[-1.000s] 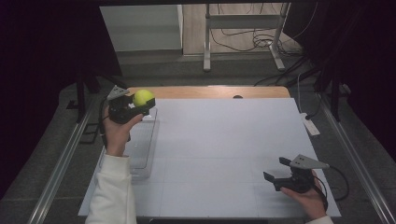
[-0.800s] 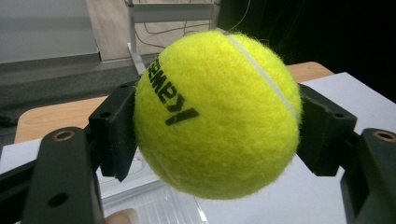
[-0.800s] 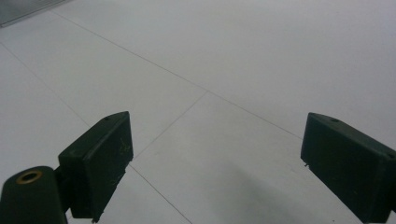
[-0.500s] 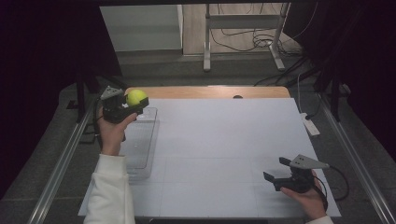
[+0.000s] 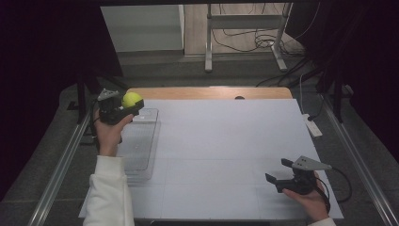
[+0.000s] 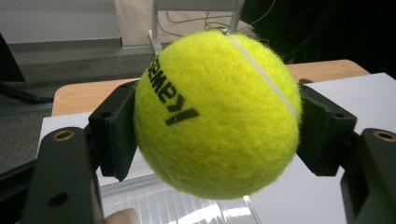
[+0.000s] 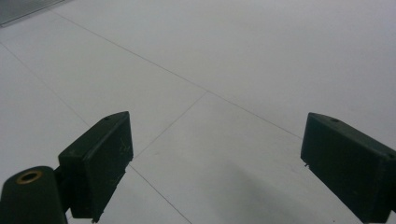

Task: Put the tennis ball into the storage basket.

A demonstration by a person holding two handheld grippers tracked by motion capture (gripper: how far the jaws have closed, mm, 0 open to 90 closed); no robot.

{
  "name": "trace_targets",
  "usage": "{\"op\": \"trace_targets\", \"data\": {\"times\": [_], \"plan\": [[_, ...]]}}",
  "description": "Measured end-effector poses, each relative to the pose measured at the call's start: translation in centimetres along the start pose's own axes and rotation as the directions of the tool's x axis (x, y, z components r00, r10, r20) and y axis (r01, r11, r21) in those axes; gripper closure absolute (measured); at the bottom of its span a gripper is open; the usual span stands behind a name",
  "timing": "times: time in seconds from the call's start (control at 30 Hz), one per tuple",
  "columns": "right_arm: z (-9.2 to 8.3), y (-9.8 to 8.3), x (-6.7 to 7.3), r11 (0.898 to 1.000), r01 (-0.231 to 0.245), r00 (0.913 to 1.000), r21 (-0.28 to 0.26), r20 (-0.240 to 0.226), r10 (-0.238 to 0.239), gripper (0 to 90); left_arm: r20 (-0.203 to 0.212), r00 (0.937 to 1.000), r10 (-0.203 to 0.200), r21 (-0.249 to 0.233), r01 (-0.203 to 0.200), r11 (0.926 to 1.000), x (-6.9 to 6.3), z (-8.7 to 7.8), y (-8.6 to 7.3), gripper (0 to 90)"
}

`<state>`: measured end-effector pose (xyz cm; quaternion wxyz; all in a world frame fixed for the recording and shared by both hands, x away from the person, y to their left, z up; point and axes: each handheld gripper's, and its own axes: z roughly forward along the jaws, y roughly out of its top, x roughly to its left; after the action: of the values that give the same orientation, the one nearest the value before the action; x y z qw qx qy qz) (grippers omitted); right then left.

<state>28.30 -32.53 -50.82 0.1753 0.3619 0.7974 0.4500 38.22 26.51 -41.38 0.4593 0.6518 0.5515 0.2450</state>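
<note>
At the upper left of the high view the left tool (image 5: 123, 107) pinches the tennis ball (image 5: 131, 99) above the far end of the clear plastic tray (image 5: 141, 155), seemingly to drop it in, while the right tool (image 5: 278, 172) rests spread at the desk's (image 5: 226, 141) lower right, out of the way.

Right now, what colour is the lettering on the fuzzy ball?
Black, on the yellow-green tennis ball; clearest in the left gripper view.

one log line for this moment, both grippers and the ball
left gripper: shut on tennis ball | ball: over clear tray's far end | right gripper: open, empty, near table
</note>
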Motion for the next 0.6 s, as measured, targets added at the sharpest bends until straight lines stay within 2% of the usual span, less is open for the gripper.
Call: {"op": "trace_targets", "data": {"times": [0.37, 0.6], "plan": [[0.0, 0.0, 0.0, 1.0, -0.001, 1.0, 0.0, -0.001, 0.001, 9.6, -0.016, 0.9998, -0.012, 0.048, 0.013, 0.9988, 1.0, 1.0, -0.7, 26.6], [0.0, 0.0, 0.0, 1.0, -0.001, 1.0, 0.0, -0.001, 0.001, 9.6, -0.019, 0.9993, -0.032, 0.061, 0.033, 0.9976, 1.6, 1.4, -1.0, 26.6]]}}
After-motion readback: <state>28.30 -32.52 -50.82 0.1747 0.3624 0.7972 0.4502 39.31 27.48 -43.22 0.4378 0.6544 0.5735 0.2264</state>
